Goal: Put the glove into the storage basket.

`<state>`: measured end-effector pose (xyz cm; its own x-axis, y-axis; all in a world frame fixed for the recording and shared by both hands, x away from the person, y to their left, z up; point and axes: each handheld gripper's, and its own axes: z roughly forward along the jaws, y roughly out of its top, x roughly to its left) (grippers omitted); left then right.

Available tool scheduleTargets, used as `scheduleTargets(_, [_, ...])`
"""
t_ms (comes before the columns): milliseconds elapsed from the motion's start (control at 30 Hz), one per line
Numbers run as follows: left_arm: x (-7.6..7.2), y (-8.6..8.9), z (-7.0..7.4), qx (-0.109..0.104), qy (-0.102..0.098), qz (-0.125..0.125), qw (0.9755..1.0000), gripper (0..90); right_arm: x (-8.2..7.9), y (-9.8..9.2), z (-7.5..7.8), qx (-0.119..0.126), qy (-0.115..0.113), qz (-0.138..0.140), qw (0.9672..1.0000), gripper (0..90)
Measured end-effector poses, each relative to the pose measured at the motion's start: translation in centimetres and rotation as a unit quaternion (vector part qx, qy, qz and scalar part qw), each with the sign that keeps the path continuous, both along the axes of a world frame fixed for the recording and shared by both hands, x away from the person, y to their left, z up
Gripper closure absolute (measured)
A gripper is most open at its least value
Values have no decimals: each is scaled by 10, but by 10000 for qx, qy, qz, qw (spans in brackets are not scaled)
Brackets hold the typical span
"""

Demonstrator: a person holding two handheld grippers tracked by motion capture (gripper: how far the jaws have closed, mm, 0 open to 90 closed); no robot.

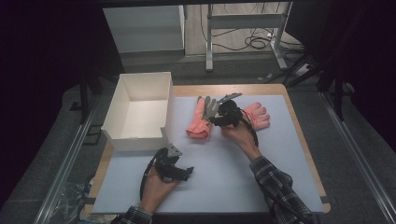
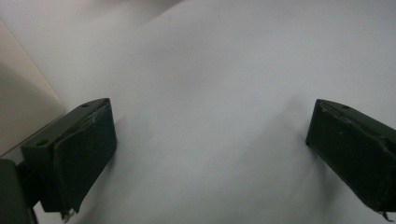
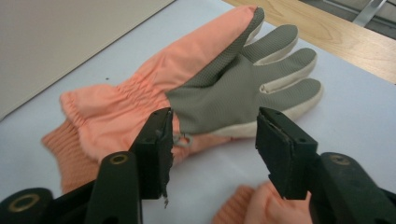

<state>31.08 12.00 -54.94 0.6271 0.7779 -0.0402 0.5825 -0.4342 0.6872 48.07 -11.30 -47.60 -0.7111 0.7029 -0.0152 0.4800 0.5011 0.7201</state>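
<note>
a white box point(image 1: 140, 109) sat at the table's left. in front of it the left gripper point(image 1: 180, 173) rested on the pale mat point(image 1: 224, 168), jaws wide apart with nothing between them. right of the box lay an orange glove point(image 1: 201, 119), grey palm up. the right gripper point(image 3: 212, 140) hovered at its palm edge, jaws half open, not pressing it. a second orange glove point(image 1: 259, 115) lay just right.

two orange gloves point(image 1: 201, 117), one white box point(image 1: 140, 109)
</note>
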Motion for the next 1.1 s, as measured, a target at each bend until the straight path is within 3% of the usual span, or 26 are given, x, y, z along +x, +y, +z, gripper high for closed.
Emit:
scheduleTargets(300, [0, 0, 0, -10, 0, 9, 10000, 17, 27, 19, -10, 72, 163, -253, 9995, 492])
scheduleTargets(467, [0, 0, 0, -9, 1, 8, 10000, 17, 37, 30, -21, -100, 262, -284, 9992, 480])
scheduleTargets(700, [0, 0, 0, -6, 0, 5, 10000, 17, 41, 37, -29, -362, 485, -347, 9976, 688])
scheduleTargets(833, [0, 0, 0, -6, -1, 6, 10000, 17, 39, 36, -29, -410, 425, -388, 9975, 845])
scheduleTargets(967, [0, 0, 0, -5, -3, 6, 10000, 17, 38, 35, -26, -376, 355, -345, 9981, 871])
scheduleTargets(1100, [0, 0, 0, -10, 0, 8, 10000, 17, 37, 30, -21, -191, 422, -319, 9984, 874])
